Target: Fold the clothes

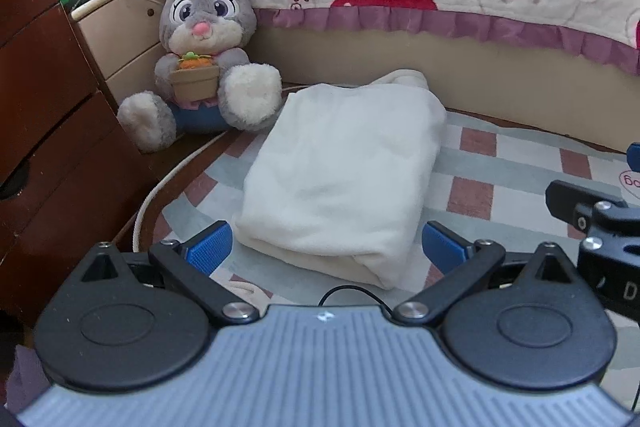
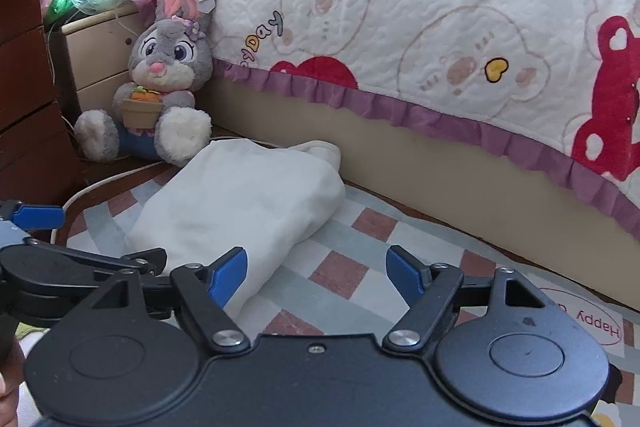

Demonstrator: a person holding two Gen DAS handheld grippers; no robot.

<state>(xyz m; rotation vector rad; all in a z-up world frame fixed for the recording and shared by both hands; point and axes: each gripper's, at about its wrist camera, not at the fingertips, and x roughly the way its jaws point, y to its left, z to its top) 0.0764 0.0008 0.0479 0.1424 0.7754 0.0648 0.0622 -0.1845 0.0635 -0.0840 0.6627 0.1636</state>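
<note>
Cream garment [image 1: 340, 179] lies folded on the checked mat [image 1: 500, 187] beside the bed — plush rabbit [image 1: 204, 39] just behind. Left hand-held gripper [image 1: 326, 247] released, jaws wide, grasping nothing. Right hand-held gripper [image 2: 316, 275] released too — nothing held.

One folded white garment [image 1: 340, 179], one plush rabbit [image 1: 204, 39], one checked mat [image 1: 500, 187], two grippers.
</note>
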